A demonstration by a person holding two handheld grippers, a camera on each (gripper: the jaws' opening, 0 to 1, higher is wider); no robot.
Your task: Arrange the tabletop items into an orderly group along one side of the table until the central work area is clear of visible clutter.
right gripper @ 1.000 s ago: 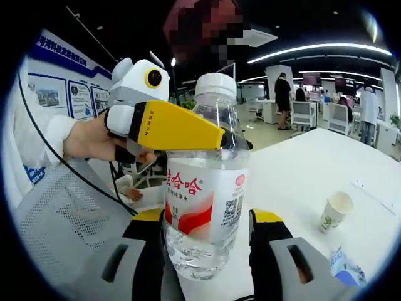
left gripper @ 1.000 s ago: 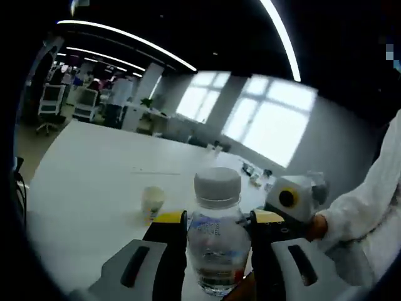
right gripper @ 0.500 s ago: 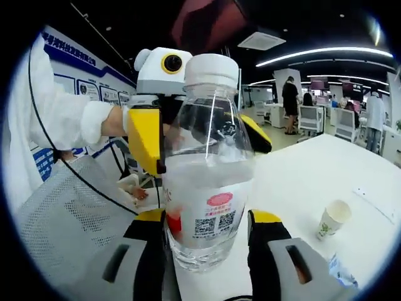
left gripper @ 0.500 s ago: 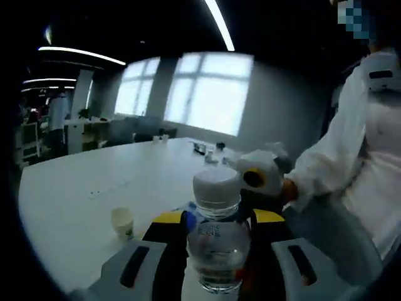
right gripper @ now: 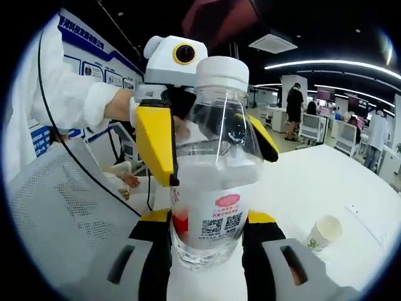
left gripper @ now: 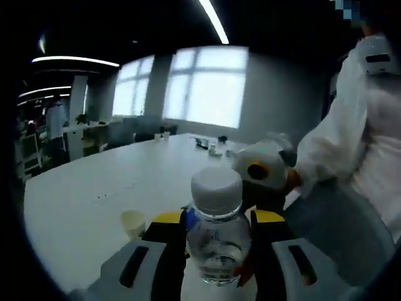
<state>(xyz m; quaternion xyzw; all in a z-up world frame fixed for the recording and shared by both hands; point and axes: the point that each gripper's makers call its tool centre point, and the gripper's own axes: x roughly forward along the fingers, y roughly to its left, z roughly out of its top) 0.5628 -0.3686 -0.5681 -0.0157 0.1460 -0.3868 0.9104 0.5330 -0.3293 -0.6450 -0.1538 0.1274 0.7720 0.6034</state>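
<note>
A clear water bottle [right gripper: 210, 207] with a white cap [right gripper: 225, 68] and a red-and-white label stands upright between both grippers. My right gripper [right gripper: 208, 218] is shut on its lower body. My left gripper [left gripper: 218, 218] is shut on the same bottle [left gripper: 216, 244] just under the cap [left gripper: 216, 185]. In the right gripper view the left gripper's yellow fingers [right gripper: 155, 141] flank the bottle's shoulder. A small paper cup [right gripper: 322, 232] stands on the white table [right gripper: 326, 182] to the right, and it also appears as the cup [left gripper: 133, 222] in the left gripper view.
A person's white sleeve [left gripper: 326, 144] and a grey mesh chair back [right gripper: 59, 200] are close behind the grippers. A few small items [left gripper: 210, 145] lie at the table's far end. Desks, chairs and standing people [right gripper: 293, 103] fill the room beyond.
The left gripper has swung from lying across the bottle to flanking its shoulder. The bottle's label has turned, so the code side now faces the right gripper view. Both views have shifted.
</note>
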